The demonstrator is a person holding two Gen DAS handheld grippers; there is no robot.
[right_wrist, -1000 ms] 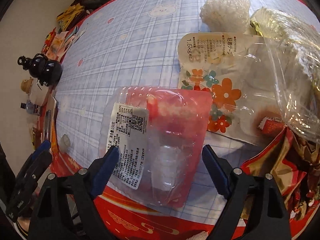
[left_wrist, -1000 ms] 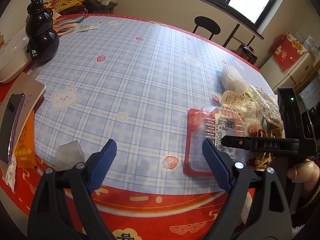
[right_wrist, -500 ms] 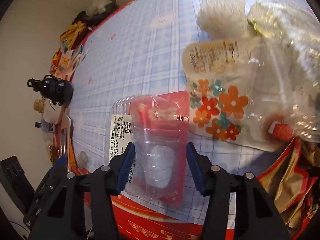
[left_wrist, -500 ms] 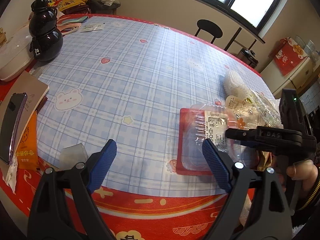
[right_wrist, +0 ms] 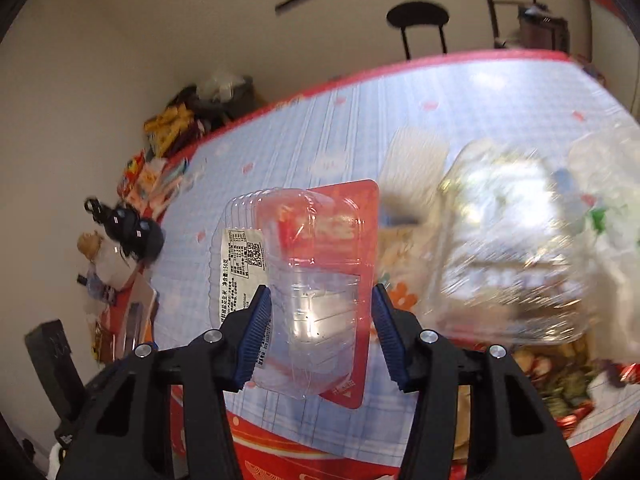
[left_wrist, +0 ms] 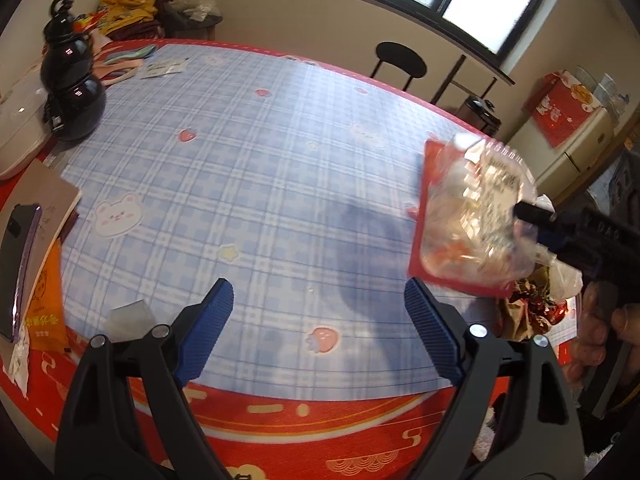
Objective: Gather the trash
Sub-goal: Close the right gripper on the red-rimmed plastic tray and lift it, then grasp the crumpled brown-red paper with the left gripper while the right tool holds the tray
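My right gripper [right_wrist: 322, 334] is shut on a clear plastic clamshell box with a red card backing and a white label [right_wrist: 312, 280]. It holds the box lifted above the blue checked tablecloth [right_wrist: 360, 120]. In the left wrist view the lifted box [left_wrist: 468, 216] hangs at the right, gripped by the right gripper [left_wrist: 540, 220]. My left gripper [left_wrist: 320, 332] is open and empty above the table's near edge. More trash lies at the right: clear wrappers [right_wrist: 520, 240], a flowered bag [right_wrist: 400, 296] and red-gold wrappers [left_wrist: 536, 308].
A black gourd-shaped bottle [left_wrist: 72, 92] stands at the far left. A phone [left_wrist: 18, 268] on a notebook, an orange packet [left_wrist: 44, 316] and a small clear plastic piece [left_wrist: 128, 316] lie at the left near edge. A black stool [left_wrist: 400, 64] stands beyond the table.
My right gripper closed on the clamshell box and lifted it off the table, tilting it upward. My left gripper stayed open and drifted a little.
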